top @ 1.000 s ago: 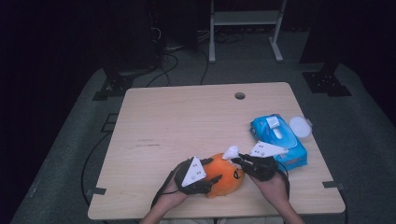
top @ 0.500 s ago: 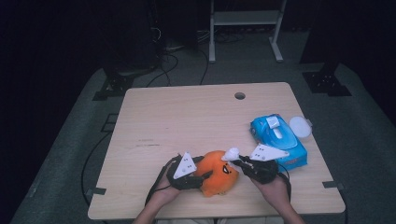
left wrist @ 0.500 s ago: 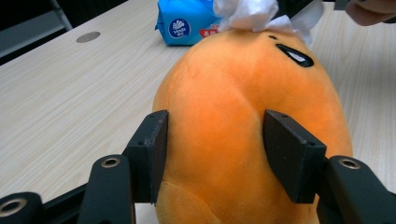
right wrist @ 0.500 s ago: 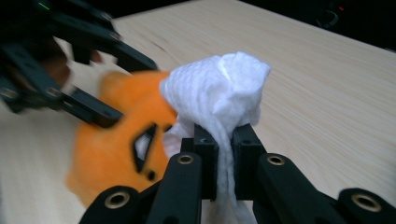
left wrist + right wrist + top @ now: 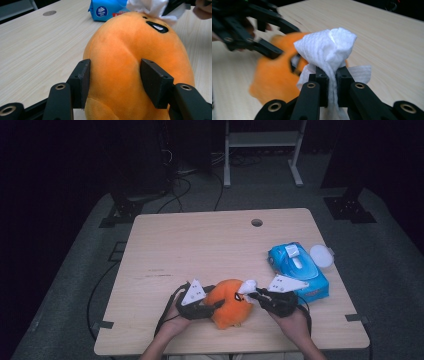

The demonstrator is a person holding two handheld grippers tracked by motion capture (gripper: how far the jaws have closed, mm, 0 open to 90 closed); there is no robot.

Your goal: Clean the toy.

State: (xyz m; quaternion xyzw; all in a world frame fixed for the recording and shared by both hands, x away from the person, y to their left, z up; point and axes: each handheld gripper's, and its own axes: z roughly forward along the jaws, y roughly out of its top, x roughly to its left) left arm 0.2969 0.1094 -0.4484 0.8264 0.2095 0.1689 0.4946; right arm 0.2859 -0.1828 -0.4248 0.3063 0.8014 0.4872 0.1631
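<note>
An orange plush toy [image 5: 227, 302] with a small black face lies near the table's front edge. My left gripper [image 5: 215, 306] comes at it from the left. In the left gripper view its jaws [image 5: 115, 75] have just been closing, and both pads press into the plush body [image 5: 135, 57]. My right gripper [image 5: 252, 292] is shut on a crumpled white wipe [image 5: 327, 47], pinched tight between the jaws [image 5: 331, 72]. The wipe [image 5: 247, 285] rests against the top of the plush by its face.
A blue pack of wipes [image 5: 297, 267] lies at the right of the table, with a round white lid [image 5: 321, 256] beside it. The wooden table [image 5: 200, 245] has a cable hole [image 5: 256, 222] near the far edge. Stands and cables sit on the dark floor behind.
My left gripper has shifted a little to the left along the plush. The right gripper and its wipe have stayed in place.
</note>
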